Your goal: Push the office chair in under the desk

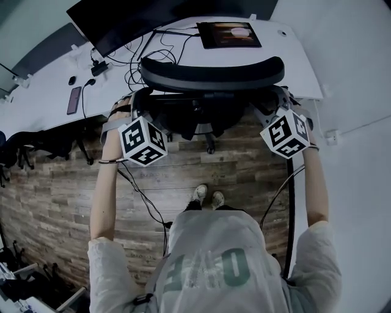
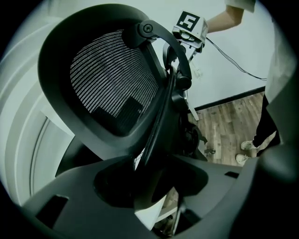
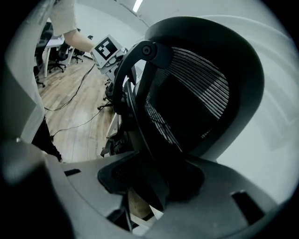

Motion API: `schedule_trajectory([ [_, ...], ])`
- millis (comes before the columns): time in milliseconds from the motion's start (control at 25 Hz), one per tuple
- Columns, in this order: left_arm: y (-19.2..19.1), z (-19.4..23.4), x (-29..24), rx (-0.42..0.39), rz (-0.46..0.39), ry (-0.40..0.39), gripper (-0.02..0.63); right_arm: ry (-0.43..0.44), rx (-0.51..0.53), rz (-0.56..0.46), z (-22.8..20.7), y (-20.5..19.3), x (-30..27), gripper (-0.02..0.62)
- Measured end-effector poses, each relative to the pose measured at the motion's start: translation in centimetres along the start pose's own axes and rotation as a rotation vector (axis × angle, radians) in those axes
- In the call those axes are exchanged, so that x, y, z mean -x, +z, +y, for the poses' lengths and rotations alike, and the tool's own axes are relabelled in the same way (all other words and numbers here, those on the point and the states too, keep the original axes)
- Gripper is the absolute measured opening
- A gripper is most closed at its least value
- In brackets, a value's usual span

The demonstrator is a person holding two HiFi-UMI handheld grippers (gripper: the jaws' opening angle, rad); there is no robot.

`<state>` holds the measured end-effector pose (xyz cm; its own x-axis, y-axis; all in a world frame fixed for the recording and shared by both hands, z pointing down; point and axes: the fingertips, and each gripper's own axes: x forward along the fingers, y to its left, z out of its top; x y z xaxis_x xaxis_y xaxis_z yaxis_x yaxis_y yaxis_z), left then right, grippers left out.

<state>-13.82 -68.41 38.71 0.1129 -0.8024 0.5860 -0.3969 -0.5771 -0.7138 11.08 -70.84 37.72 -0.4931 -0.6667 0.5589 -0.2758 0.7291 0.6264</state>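
Note:
The black mesh office chair (image 1: 211, 73) stands at the white desk (image 1: 299, 61), and its backrest top overlaps the desk's front edge in the head view. My left gripper (image 1: 131, 113) holds the backrest's left side and my right gripper (image 1: 278, 109) its right side. In the left gripper view the jaws (image 2: 149, 186) are closed on the backrest's black frame, with the mesh (image 2: 112, 79) above. The right gripper view shows the same: its jaws (image 3: 154, 186) pinch the frame beneath the mesh (image 3: 196, 93). The chair's base (image 1: 211, 145) shows on the wooden floor below.
A dark monitor (image 1: 153, 18), a tablet (image 1: 229, 34), cables (image 1: 143, 52) and a phone (image 1: 73, 99) lie on the desk. More black chairs (image 1: 36, 147) stand at the left. A pale wall (image 1: 357, 110) is close on the right. The person's shoes (image 1: 208, 195) stand behind the chair.

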Motion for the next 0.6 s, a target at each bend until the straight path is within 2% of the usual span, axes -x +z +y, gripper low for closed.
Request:
schedule_trajectory([
  [80, 0.0, -0.1, 0.3, 0.029, 0.017, -0.011, 0.224, -0.013, -0.05, -0.043, -0.6, 0.8, 0.9, 0.169],
  [160, 0.5, 0.4, 1.5, 0.103, -0.024, 0.008, 0.227, -0.048, -0.108, -0.122, -1.6, 2.5, 2.7, 0.169],
  [280, 2.6, 2.5, 5.8, 0.365, -0.204, 0.074, 0.224, -0.118, -0.194, -0.253, -3.0, 5.1, 5.9, 0.167],
  [360, 4.1, 4.4, 9.1, 0.535, -0.322, 0.172, 0.163, -0.202, -0.269, -0.349, -4.0, 7.0, 8.4, 0.135],
  [440, 5.2, 5.6, 12.0, 0.681, -0.418, 0.295, 0.046, -0.3, -0.387, -0.449, -4.8, 8.6, 11.0, 0.087],
  [520, 6.2, 5.4, 14.0, 0.827, -0.499, 0.376, 0.025, -0.393, -0.542, -0.545, -5.2, 9.5, 13.2, 0.054],
  [600, 7.3, 3.8, 14.9, 0.957, -0.565, 0.403, 0.018, -0.448, -0.681, -0.629, -4.6, 10.2, 14.8, 0.048],
])
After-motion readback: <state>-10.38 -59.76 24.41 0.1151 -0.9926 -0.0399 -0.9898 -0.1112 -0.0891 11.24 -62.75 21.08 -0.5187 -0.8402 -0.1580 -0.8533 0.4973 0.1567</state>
